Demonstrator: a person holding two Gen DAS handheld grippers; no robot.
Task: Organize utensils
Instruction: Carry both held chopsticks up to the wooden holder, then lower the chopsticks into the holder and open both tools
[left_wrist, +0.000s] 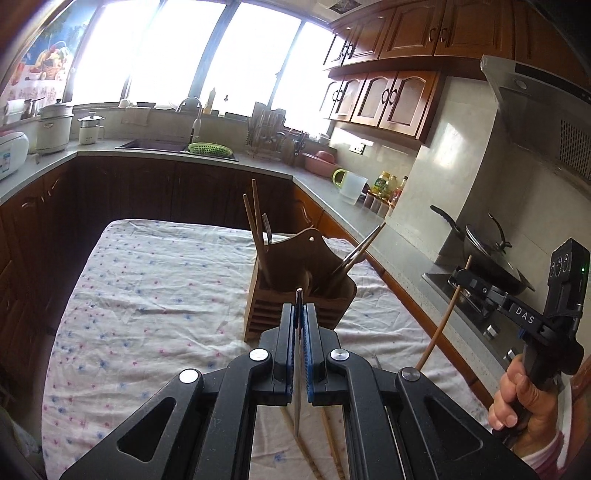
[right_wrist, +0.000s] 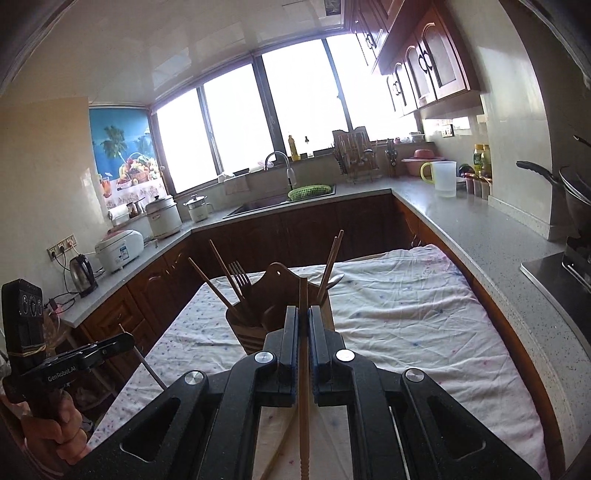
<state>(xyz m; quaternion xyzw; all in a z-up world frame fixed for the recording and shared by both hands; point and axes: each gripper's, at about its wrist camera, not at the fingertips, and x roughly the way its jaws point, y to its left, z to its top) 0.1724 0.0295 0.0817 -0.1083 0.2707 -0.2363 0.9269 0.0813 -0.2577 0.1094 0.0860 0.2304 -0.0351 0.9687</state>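
Observation:
A wooden utensil holder (left_wrist: 295, 291) (right_wrist: 275, 284) stands on the cloth-covered table (left_wrist: 147, 295). Chopsticks (left_wrist: 255, 214) and a fork (right_wrist: 241, 277) lean in its one side, more chopsticks (left_wrist: 362, 249) in the other. My left gripper (left_wrist: 299, 310) (right_wrist: 125, 338) is shut on a thin metal utensil (left_wrist: 297, 398), held above the table in front of the holder. My right gripper (right_wrist: 303, 314) (left_wrist: 458, 277) is shut on a single wooden chopstick (right_wrist: 303, 398) (left_wrist: 439, 325), also raised near the holder. Loose chopsticks (left_wrist: 328, 435) lie on the cloth under the left gripper.
Grey counters wrap around the table: a sink with a green basket (left_wrist: 210, 148) at the back, a white jug (left_wrist: 352, 186) and bottles on the right, a stove with a wok (left_wrist: 487, 254) close on the right. A rice cooker (right_wrist: 118, 251) and kettle sit on the left.

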